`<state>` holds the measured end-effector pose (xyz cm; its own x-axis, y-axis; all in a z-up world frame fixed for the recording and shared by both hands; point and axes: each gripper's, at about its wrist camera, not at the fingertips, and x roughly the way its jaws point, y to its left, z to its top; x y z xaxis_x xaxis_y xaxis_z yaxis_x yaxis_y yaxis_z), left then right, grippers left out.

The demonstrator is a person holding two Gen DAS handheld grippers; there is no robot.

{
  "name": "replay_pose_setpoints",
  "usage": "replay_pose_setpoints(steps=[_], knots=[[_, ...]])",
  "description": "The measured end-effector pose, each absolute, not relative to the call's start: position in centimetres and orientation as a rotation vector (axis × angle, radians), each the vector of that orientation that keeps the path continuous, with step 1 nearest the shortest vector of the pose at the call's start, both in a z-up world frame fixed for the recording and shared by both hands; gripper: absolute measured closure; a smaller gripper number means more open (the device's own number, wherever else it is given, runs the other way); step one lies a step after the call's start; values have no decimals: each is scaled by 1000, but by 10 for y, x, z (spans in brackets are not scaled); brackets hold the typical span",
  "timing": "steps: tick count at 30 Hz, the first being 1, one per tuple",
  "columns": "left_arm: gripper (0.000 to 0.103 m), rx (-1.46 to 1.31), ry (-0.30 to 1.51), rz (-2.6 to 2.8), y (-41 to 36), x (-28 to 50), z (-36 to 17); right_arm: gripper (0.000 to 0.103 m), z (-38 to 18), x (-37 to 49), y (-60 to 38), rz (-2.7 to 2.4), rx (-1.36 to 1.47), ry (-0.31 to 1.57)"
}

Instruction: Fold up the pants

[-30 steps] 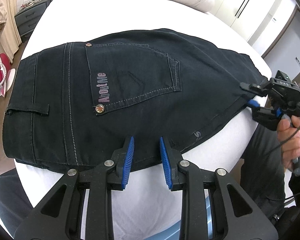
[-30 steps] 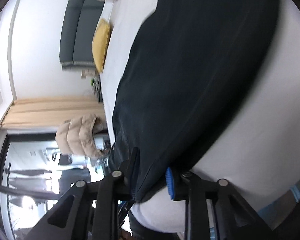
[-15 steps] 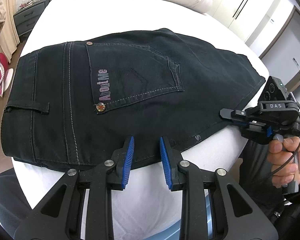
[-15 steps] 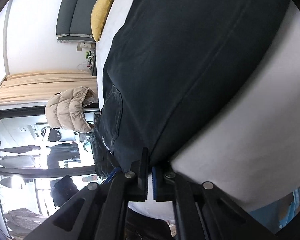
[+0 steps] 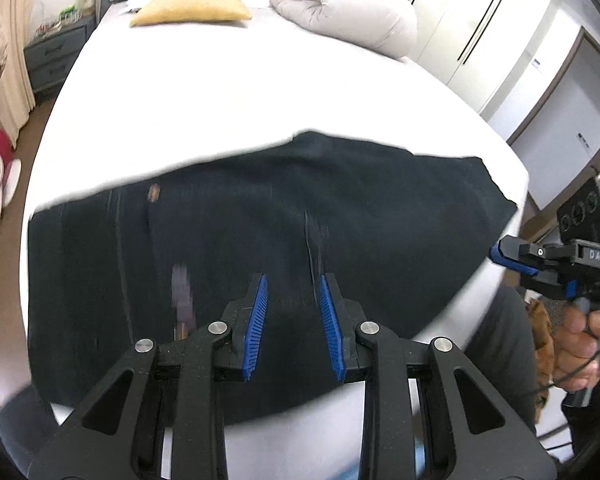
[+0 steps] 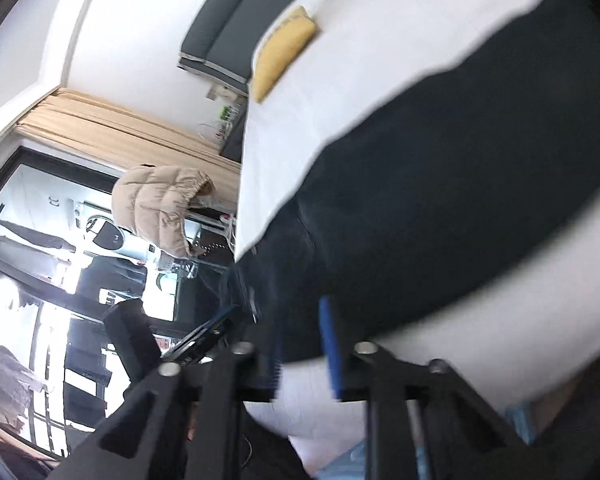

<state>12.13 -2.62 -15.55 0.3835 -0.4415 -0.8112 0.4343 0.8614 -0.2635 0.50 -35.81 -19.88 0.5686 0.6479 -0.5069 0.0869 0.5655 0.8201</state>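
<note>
Both grippers gape empty: left gripper (image 5: pixel 292 320) over the pants (image 5: pixel 260 240), right gripper (image 6: pixel 306 350) seemingly beside their three-o'clock edge, likely to regrasp.

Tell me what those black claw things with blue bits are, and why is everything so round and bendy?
They are grabbing tools. A person holds one in each hand, and a tiny camera sits on each, looking along its two fingers. That lens bends the picture. One picture looks out from the left tool, the other from the right tool. Dark pants lie on a white bed, waiting to be folded. A yellow pillow and a rolled duvet sit further back. Both tools are open and hold nothing.
</note>
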Motion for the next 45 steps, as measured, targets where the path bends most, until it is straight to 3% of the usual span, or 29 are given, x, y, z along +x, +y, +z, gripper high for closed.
replay_pose_setpoints(steps=[5, 11, 12, 13, 19, 23, 28, 30, 32, 35, 41, 45], knots=[[77, -24, 1116, -477, -32, 177, -187, 92, -219, 92, -338, 497, 1018, 998], [77, -79, 1182, -430, -20, 189, -223, 92, -302, 177, -310, 467, 1183, 1158], [77, -47, 1179, -425, -22, 186, -223, 103, -315, 181, -312, 439, 1181, 1188], [77, -25, 1176, -421, -24, 182, -224, 103, -323, 184, -316, 439, 1195, 1193], [77, -26, 1179, -412, -25, 182, -225, 103, -326, 172, -426, 282, 1311, 1023], [77, -23, 1179, -417, -30, 186, -227, 103, -322, 148, -560, 16, 1343, 856], [77, -25, 1174, -419, -20, 184, -220, 103, -289, 109, -683, -366, 1233, 706], [77, -30, 1180, -416, -22, 184, -221, 97, -264, 88, -708, -422, 1216, 638], [77, -33, 1188, -402, -24, 185, -219, 97, -240, 73, -701, -330, 1184, 602], [77, -7, 1192, -384, -37, 183, -207, 97, -222, 56, -641, -95, 1100, 696], [77, 89, 1206, -494, -89, 166, -207, 100, -277, 25, -532, 167, 1133, 914], [77, 66, 1221, -493, -88, 174, -214, 103, -287, 51, -565, 96, 1206, 889]])
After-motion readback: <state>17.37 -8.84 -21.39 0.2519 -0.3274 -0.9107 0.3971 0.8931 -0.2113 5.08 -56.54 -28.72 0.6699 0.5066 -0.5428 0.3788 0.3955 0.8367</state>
